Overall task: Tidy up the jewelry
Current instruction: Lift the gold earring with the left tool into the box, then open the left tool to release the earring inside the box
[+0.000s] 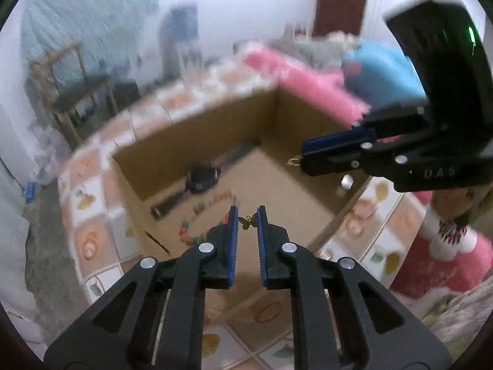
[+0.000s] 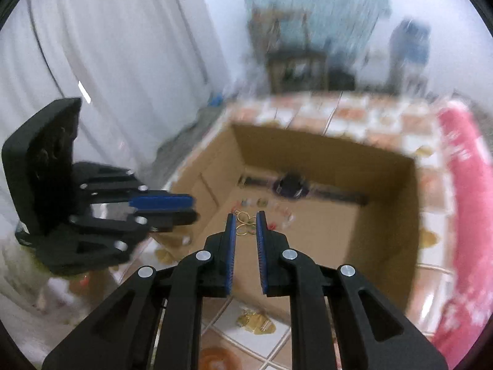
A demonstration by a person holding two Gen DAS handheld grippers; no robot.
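My left gripper point(image 1: 247, 214) is shut on a small gold butterfly charm point(image 1: 249, 221), held between its blue pads over an open cardboard box point(image 1: 197, 129). My right gripper point(image 2: 245, 219) is shut on a gold wire earring point(image 2: 244, 222) over the same box point(image 2: 385, 203). In the left wrist view the right gripper point(image 1: 303, 158) comes in from the right with a gold loop point(image 1: 293, 162) at its tip. On the box floor lie a dark wristwatch point(image 1: 201, 178) and a beaded bracelet point(image 1: 200, 215). The watch point(image 2: 291, 186) also shows in the right wrist view.
The box sits on a floral-patterned tablecloth point(image 1: 89, 215). A pink fuzzy cloth point(image 1: 308, 83) and a blue bundle point(image 1: 382, 71) lie beyond it. A small silver piece point(image 1: 347, 181) rests at the box's right wall. The left gripper point(image 2: 172, 206) shows at the left of the right wrist view.
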